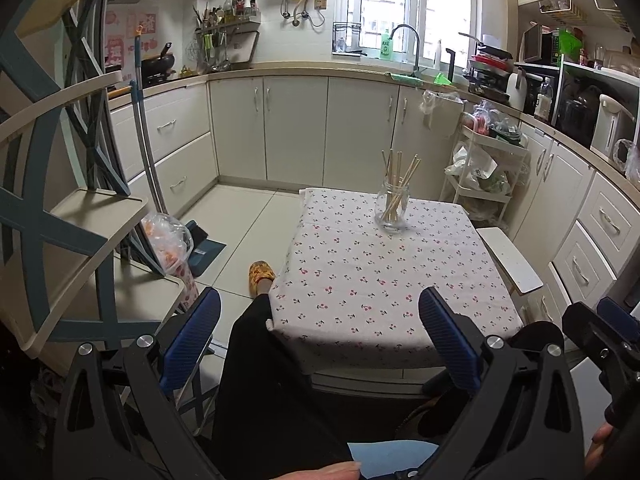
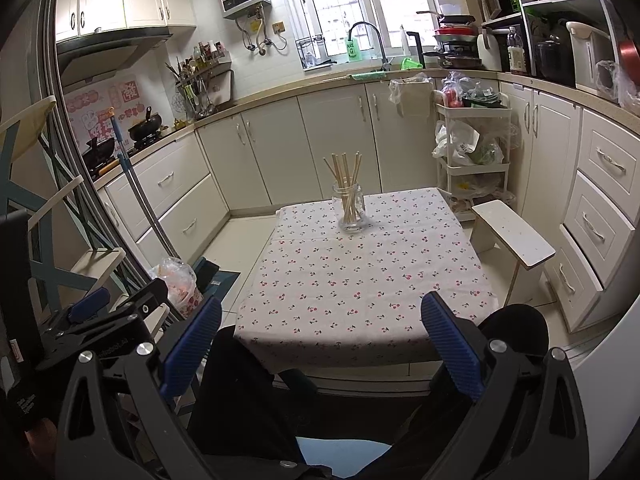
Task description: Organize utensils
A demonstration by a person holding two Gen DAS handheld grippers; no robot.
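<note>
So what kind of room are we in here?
A home kitchen, most likely: a sink faucet under the window, a wok on the stove, and chopsticks in a glass jar on the table.

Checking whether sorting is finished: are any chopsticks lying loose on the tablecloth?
No: the tablecloth holds only the glass jar, with all the chopsticks standing inside it.

From my remote seat I see the desk (image 2: 360, 280) draped in white cloth dotted with small red cherries on dark stems, carrying a clear glass jar (image 2: 349, 212) of pale tan wooden chopsticks (image 2: 346, 172). My left gripper (image 1: 320, 336) and right gripper (image 2: 320, 340) both have ribbed blue fingers (image 1: 448, 336) on black frames with silver bolts. Around them I note cream cabinets (image 2: 336, 136), off-white floor tiles (image 1: 248, 216), a white stool (image 2: 516, 236), a yellow patterned slipper (image 1: 260, 276) and a green bottle (image 1: 386, 46).
</note>
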